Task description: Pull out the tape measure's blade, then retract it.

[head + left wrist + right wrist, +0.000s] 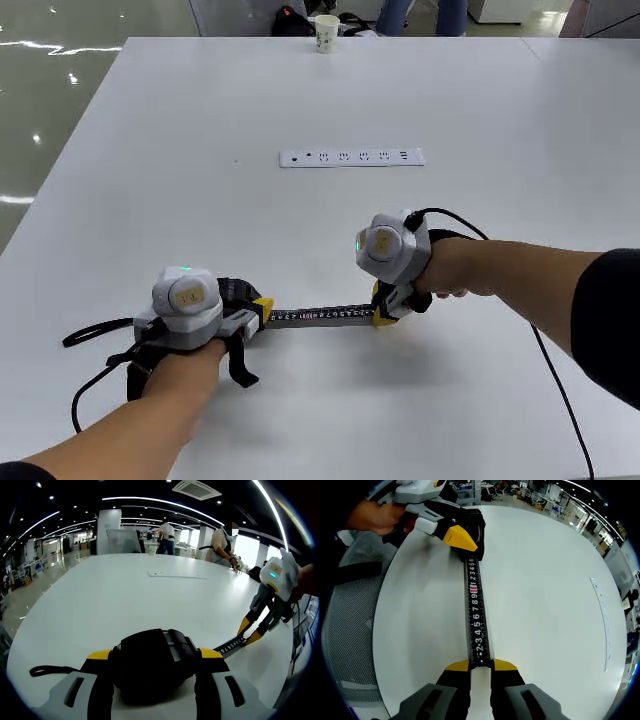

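The work is done on a wide white table (150, 150), whose left edge is seen running slantwise in the head view and whose far edge lies just behind a paper cup (326, 32). Much bare surface is left between the grippers and the power strip (352, 157), which lies well apart toward the far side. To the right the surface is crossed by a black cable (550, 375). The tape measure case (152, 665) is placed on the table near the person and is clamped by the left gripper (255, 312), one yellow-tipped jaw being pressed on each side of it. A black strap (95, 330) is seen lying on the table to the left of this gripper. The blade (475, 615) is drawn out of the case and is stretched just above the table toward the right gripper (480, 666). The jaws of that gripper are pinched together on the blade's end.
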